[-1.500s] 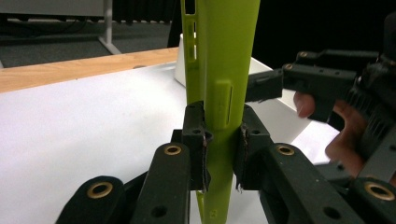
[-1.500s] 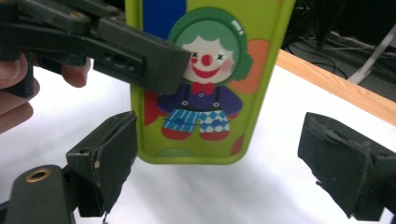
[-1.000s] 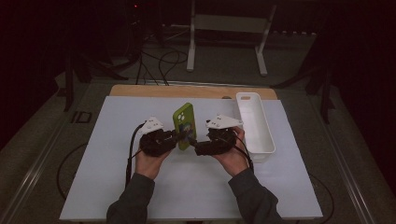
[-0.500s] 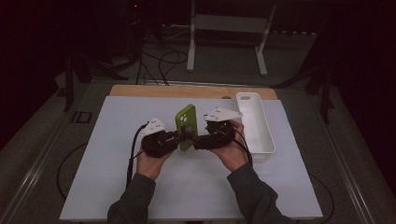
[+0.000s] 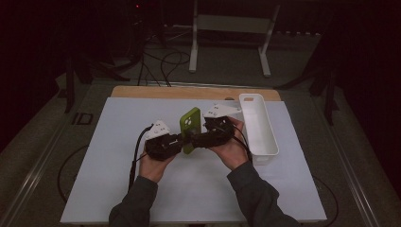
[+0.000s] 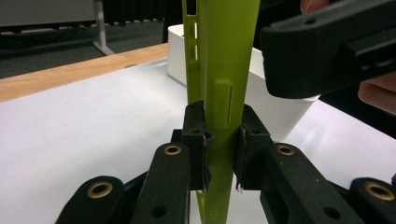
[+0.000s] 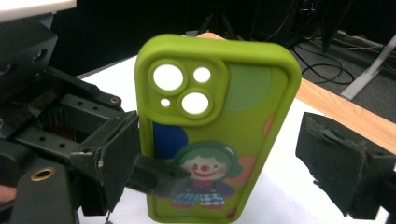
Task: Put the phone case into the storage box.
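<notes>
We see one green rubber phone case (image 5: 190, 128) standing up, pinched by the left tongs (image 6: 221, 154). The right tongs (image 7: 233, 154) are open around it. One long white plastic tray (image 5: 259, 127) sits beside.

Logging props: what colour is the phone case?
Lime green phone case with a clown picture; right gripper view.

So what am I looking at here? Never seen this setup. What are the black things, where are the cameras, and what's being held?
A person holds a two-jaw gripper in each hand. The high view looks down on a white table with a white bin at its right side. The other two pictures come from cameras riding on each gripper. The left gripper is clamped on the edge of a green phone case, held upright. The right gripper faces the case's back with its jaws open either side of it.
</notes>
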`<act>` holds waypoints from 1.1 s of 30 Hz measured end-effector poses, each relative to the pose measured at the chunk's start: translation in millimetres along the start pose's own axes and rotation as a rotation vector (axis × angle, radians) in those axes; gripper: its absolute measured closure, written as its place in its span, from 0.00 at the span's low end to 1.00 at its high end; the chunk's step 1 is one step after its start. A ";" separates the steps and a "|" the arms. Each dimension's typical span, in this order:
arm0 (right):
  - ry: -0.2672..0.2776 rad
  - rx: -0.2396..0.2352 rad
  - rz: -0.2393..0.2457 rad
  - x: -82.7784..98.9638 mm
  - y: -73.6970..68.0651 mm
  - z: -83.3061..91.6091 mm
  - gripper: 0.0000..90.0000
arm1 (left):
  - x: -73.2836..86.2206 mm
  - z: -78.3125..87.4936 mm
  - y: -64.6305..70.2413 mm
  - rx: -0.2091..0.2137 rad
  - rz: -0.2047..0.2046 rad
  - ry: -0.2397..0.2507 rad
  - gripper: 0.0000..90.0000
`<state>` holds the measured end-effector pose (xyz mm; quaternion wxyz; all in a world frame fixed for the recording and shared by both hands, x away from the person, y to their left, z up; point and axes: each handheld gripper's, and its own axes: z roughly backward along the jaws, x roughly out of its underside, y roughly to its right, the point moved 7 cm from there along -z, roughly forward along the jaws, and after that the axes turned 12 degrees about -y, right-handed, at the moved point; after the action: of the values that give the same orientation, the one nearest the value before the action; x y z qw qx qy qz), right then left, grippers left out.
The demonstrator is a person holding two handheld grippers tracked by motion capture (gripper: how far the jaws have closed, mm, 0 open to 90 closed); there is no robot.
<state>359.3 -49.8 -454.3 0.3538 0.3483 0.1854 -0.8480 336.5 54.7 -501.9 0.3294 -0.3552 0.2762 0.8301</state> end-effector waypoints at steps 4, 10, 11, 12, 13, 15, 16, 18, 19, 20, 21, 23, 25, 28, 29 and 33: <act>-0.008 -0.009 -0.003 -2.1 -1.0 -1.1 0.14 | 0.0 -0.7 1.0 0.000 -0.009 0.000 0.86; -0.015 -0.014 -0.006 -4.2 -1.3 -2.5 0.14 | 0.3 -1.8 3.6 0.007 -0.030 -0.003 0.86; -0.016 -0.014 -0.007 -4.3 -1.2 -2.6 0.14 | 0.3 -1.8 4.1 0.007 -0.033 -0.004 0.86; -0.017 -0.016 -0.008 -4.5 -1.1 -2.7 0.13 | 0.3 -2.1 4.7 0.007 -0.036 -0.003 0.86; -0.017 -0.016 -0.008 -4.5 -1.1 -2.7 0.13 | 0.3 -2.1 4.7 0.007 -0.036 -0.003 0.86; -0.020 -0.017 -0.014 -4.5 -0.7 -3.4 0.13 | 0.2 -3.3 6.1 0.007 -0.048 -0.007 0.86; -0.022 -0.018 -0.015 -4.5 -0.5 -3.8 0.12 | 0.1 -3.6 6.7 0.009 -0.049 -0.007 0.86; -0.025 -0.018 -0.018 -4.2 -0.3 -4.4 0.12 | 0.2 -4.1 7.5 0.012 -0.053 -0.009 0.86; -0.025 -0.018 -0.018 -4.2 -0.3 -4.4 0.12 | 0.2 -4.1 7.5 0.012 -0.053 -0.009 0.86; -0.027 -0.017 -0.021 -4.0 0.3 -4.7 0.12 | 0.4 -4.4 8.4 0.016 -0.061 -0.011 0.86; -0.027 -0.015 -0.026 -4.0 0.7 -4.7 0.12 | 0.3 -4.4 9.1 0.017 -0.065 -0.010 0.86; -0.027 -0.014 -0.026 -4.1 1.3 -5.0 0.12 | 0.1 -4.5 9.9 0.020 -0.069 -0.008 0.86; -0.028 -0.016 -0.027 -4.0 1.5 -5.6 0.12 | 0.0 -4.7 10.9 0.022 -0.074 -0.009 0.86; -0.017 -0.006 -0.022 -4.6 1.0 -4.2 0.14 | -0.2 -4.7 11.3 0.025 -0.074 -0.008 0.86; -0.019 -0.006 -0.022 -4.6 0.9 -4.2 0.15 | -0.1 -4.9 11.2 0.024 -0.075 -0.009 0.86; -0.024 0.003 -0.017 -4.4 -0.2 -3.6 0.16 | 0.2 -5.6 11.3 0.025 -0.076 -0.011 0.86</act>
<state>363.1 -45.6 -453.6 0.3484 0.3371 0.1825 -0.8554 330.3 43.7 -502.9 0.3666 -0.3568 0.2710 0.8154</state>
